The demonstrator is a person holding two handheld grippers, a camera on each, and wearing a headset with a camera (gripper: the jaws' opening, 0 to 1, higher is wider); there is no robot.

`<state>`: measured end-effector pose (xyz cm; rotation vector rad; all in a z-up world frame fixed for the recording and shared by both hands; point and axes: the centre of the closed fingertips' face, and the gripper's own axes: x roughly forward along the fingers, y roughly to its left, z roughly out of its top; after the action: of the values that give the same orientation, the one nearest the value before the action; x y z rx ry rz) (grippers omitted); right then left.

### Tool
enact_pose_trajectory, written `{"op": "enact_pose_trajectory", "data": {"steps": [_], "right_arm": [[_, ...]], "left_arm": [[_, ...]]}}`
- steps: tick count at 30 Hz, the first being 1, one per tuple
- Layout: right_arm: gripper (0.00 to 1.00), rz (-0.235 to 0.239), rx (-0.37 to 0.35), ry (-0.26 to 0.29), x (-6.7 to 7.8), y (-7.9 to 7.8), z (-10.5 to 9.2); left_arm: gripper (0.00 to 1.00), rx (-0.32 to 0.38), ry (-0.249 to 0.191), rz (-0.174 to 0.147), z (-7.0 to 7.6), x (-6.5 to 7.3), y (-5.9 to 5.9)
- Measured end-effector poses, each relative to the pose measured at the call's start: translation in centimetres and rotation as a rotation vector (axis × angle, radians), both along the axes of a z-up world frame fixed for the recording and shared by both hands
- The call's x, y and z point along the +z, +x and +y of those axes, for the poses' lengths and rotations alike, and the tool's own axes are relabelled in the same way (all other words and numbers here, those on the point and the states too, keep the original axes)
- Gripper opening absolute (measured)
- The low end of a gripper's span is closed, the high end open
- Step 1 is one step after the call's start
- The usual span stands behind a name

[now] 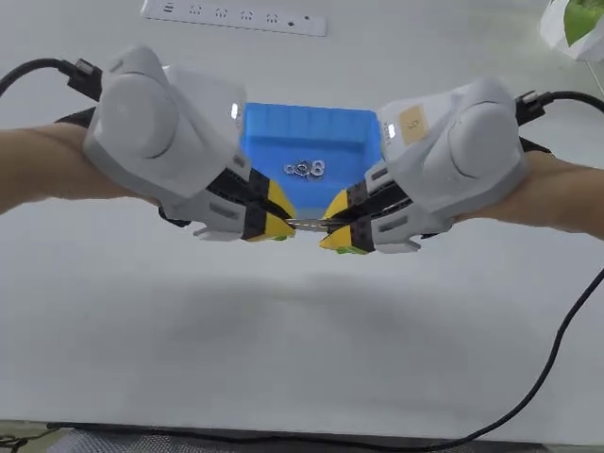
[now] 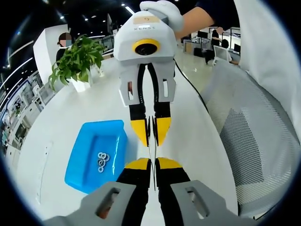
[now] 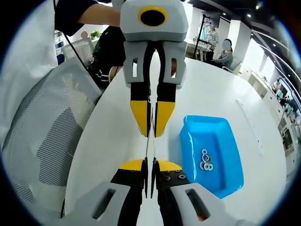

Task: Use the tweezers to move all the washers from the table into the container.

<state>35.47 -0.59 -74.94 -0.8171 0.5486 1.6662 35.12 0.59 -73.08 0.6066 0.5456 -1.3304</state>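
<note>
Washers (image 1: 305,169): a small cluster lay touching one another on the floor of the blue container (image 1: 274,127), which stood on the white counter (image 1: 283,340) just beyond the two claws. Every washer we could make out sat inside it, so we judged the transfer done or nearly so.

Tweezers (image 1: 307,225): held level above the counter, on the near side of the container, spanning the gap between the claws. The left claw (image 1: 276,217) was pressed together on one end and the right claw (image 1: 332,224) on the other. In each gripper view the thin metal strip ran straight from that view's own yellow tips into the opposing pair. We took this double pinch, tip to tip, for a handover or a regrip: a slim tool tends to twist in one claw, and a second hold lets it be reseated without a drop. Which end was the working end we could not tell.

Surroundings: a power strip (image 1: 236,16) lay well beyond the container near the counter's far edge, a cable (image 1: 557,349) trailed across the counter at right, and a potted plant (image 2: 75,61) stood farther off.
</note>
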Motion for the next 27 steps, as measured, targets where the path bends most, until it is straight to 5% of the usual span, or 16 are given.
{"op": "enact_pose_trajectory", "data": {"steps": [16, 27], "right_arm": [[0.07, -0.028, -0.034, -0.015, -2.2, 0.9, -0.7], [0.07, -0.017, -0.047, -0.087, -5.3, 1.8, -0.1]], "left_arm": [[0.07, 0.029, 0.004, 0.042, -0.4, -2.9, 0.9], [0.08, 0.078, 0.092, 0.063, 0.2, -6.7, 1.9]]}}
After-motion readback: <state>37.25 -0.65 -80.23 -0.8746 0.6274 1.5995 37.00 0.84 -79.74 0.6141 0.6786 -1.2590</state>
